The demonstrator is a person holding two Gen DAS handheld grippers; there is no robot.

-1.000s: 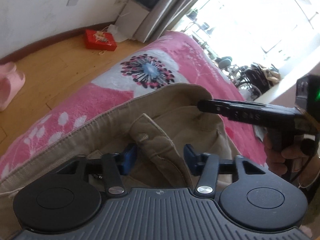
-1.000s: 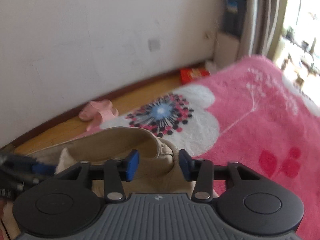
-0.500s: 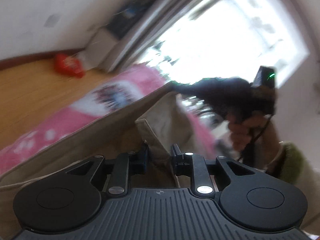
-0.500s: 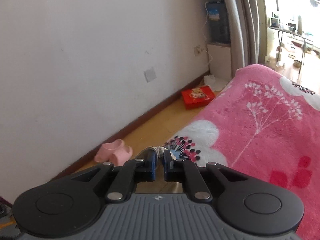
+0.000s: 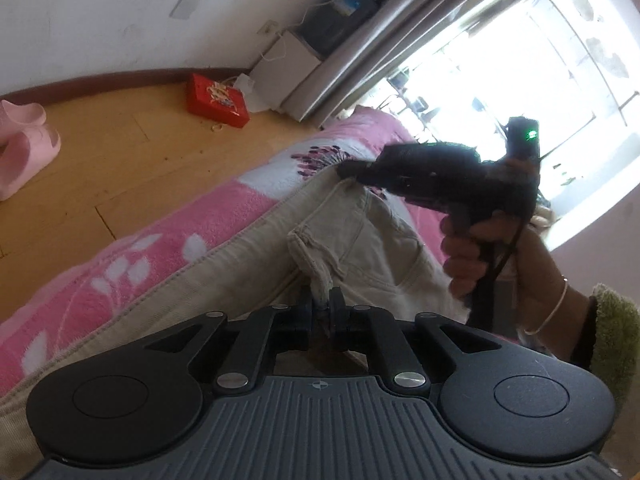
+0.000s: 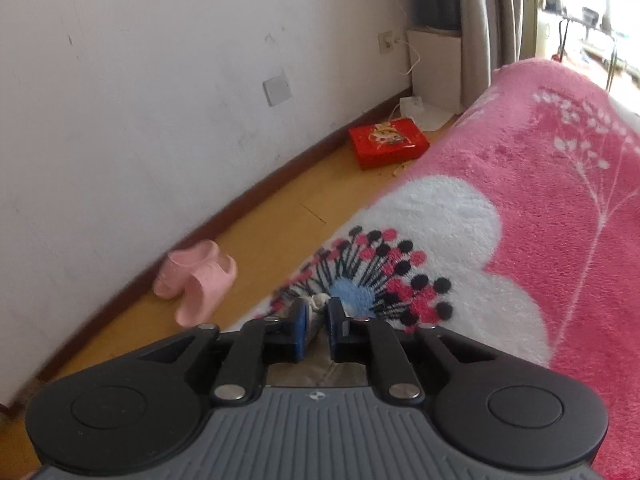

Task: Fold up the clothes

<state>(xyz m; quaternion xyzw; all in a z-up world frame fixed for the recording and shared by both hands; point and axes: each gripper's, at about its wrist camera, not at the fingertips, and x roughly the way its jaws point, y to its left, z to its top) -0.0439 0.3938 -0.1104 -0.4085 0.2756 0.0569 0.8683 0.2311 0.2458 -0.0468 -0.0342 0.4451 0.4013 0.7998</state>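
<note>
On the bed's pink blanket lie the beige trousers, their near part hidden under the rig. The left claw, just closing, pinches a fabric flap. The right claw, jaws just widening slightly, still grips the hem. The red box's print is unreadable.

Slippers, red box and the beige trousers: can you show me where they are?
pink slippers [image 6: 198,280], right wrist view, on the upper of the nearer slipper.
red box [image 6: 388,142], right wrist view, on its printed lid.
beige trousers [image 5: 360,240], left wrist view, on the back pocket.
</note>
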